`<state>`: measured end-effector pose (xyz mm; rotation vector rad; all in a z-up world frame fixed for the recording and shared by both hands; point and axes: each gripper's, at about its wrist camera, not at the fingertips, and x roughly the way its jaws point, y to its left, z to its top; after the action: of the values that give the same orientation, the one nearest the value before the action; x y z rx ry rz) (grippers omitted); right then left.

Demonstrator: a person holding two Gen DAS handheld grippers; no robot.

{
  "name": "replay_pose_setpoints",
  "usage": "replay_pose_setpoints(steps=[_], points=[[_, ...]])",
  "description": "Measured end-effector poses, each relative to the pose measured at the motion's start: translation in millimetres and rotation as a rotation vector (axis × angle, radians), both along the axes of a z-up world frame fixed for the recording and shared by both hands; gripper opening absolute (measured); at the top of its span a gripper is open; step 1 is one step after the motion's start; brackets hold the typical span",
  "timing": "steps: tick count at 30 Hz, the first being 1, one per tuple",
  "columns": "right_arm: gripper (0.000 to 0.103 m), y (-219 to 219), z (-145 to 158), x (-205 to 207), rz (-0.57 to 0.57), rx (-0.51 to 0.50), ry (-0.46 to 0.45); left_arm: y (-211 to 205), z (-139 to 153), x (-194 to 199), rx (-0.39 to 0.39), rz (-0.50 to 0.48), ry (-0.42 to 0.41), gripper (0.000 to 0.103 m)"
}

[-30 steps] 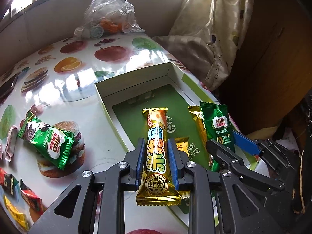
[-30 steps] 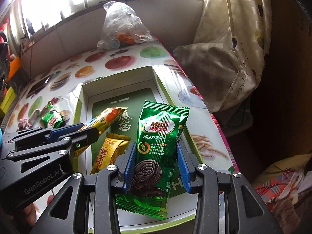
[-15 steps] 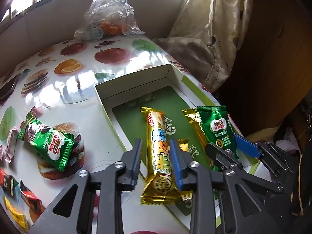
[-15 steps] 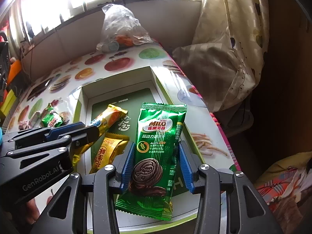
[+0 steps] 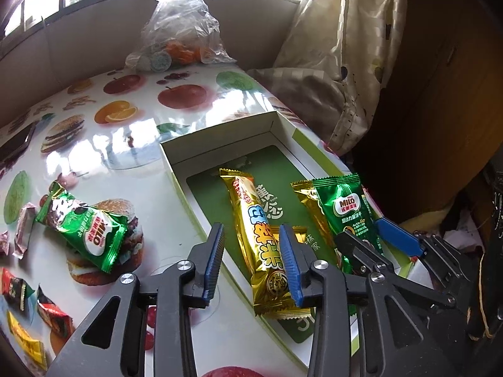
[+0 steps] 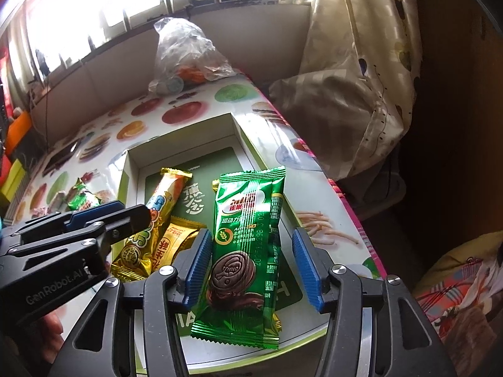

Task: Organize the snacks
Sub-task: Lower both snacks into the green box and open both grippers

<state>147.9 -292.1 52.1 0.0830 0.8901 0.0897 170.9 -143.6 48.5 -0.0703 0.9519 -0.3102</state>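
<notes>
Fruit-and-burger printed tabletop [image 5: 132, 144], and on it the shallow white cardboard box with green floor [image 5: 220, 135] that I am filling: this is the drop-off step, both packets judged just set down inside. My left gripper [image 5: 251, 264] stands with its blue pads well apart; the long gold foil snack bar [image 5: 261, 245] lies between them on the box floor, close against the right pad, contact uncertain, clear of the other. My right gripper [image 6: 251, 267] is likewise wide, the green Milo biscuit packet [image 6: 248, 242] lying loose between the pads, resting over smaller gold packets [image 6: 176, 245] at the box's near end; it may touch the left pad, hard to tell. Neither grips anything. Next, I judge: lift both clear without dragging foil, then reach left for the other green Milo packet [image 5: 85, 229] on the table, and afterwards the small wrapped sweets [image 5: 22, 301] at the near-left edge.
</notes>
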Motion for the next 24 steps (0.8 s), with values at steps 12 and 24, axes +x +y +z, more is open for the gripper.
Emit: replay_pose_setpoints(steps=[12, 24], points=[[0.053, -1, 12, -16, -0.016, 0.009, -0.047, 5, 17, -24, 0.047, 0.014, -0.089, 0.042], [0.053, 8, 25, -36, -0.01, 0.023, -0.085, 20, 30, -51, 0.052, 0.039, -0.127, 0.042]])
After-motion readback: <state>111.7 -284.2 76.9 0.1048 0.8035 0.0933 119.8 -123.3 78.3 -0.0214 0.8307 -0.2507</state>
